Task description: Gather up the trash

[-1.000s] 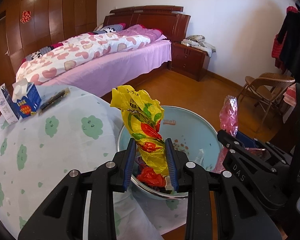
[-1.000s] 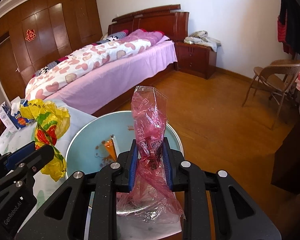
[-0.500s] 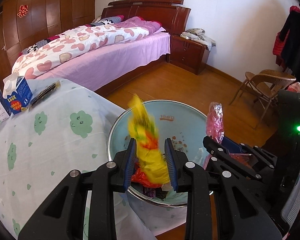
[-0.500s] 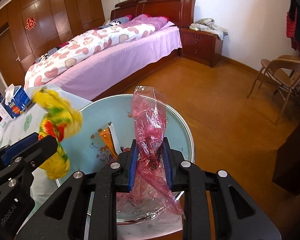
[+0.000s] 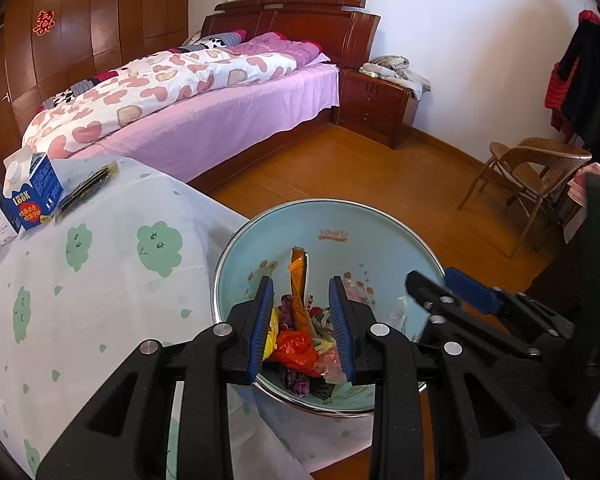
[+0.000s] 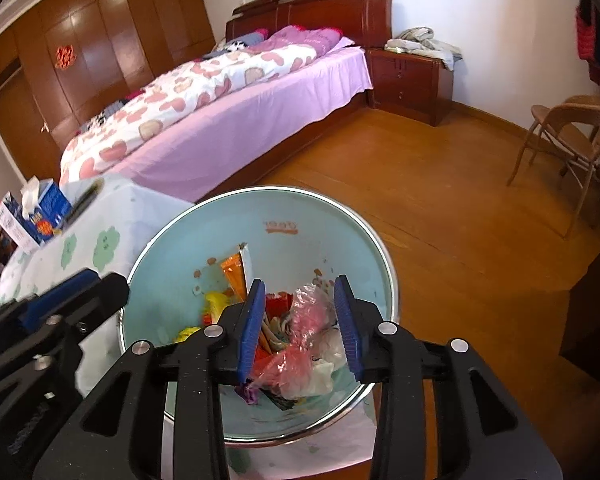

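Both grippers hang over the bin [image 6: 172,264] beside the table [image 5: 100,272]. The left gripper [image 5: 302,320] stands narrowly parted and empty. The right gripper [image 6: 300,320] is opening, nothing pinched between its pads. A second ago they clamped a yellow bag and a pink bag [image 6: 312,312] — both now lie among the trash in the bin.

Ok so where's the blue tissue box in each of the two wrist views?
Left wrist: the blue tissue box stands at the far left edge, on the cloud-print tablecloth.
Right wrist: the same box sits at the left edge, smaller, beyond the left tongs.
Shared landmark: the light blue bin beside the table.
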A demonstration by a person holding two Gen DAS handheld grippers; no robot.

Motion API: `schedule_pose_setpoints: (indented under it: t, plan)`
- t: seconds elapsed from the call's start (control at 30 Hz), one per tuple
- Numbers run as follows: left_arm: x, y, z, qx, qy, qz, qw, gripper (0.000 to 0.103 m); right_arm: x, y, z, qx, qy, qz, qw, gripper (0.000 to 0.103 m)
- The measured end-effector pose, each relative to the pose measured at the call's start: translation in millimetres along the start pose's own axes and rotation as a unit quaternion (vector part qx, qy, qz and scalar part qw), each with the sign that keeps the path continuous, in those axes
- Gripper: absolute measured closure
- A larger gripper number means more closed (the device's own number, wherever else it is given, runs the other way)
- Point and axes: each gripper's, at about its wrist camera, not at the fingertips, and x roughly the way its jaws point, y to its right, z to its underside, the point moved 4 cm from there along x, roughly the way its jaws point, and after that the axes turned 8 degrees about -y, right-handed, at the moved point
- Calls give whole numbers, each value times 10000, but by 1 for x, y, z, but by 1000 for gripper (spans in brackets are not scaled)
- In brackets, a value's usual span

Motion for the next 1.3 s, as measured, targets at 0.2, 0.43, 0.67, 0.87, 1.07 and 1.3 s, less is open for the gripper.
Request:
schedule_pose_setpoints:
  t: [0.2, 0.43, 0.67, 0.87, 1.07, 1.3]
  plan:
    - [-3, -3, 0, -12, 56, -106, 9999, 56, -16, 3, 5, 554, 409, 166, 9975, 47]
    - [-14, -9, 3, 9, 284, -339, 9990, 23, -28, 5, 14, 1017, 752, 298, 9915, 29]
    - [-33, -29, 17, -47, 444, -643, 9969, 7, -45, 16, 18, 1129, 763, 366, 9900, 15]
    - [-49, -49, 35, -102, 481, -744, 9960, 6, -63, 13, 32, 1017, 661, 380, 9919, 14]
    - [-76, -69, 51, -159, 689, -849, 9939, 6, -79, -7, 51, 914, 750, 416, 9921, 14]
    - [-111, -82, 71, -158, 1006, -898, 9907, 6, -102, -41, 68, 609, 1158, 584, 9897, 12]
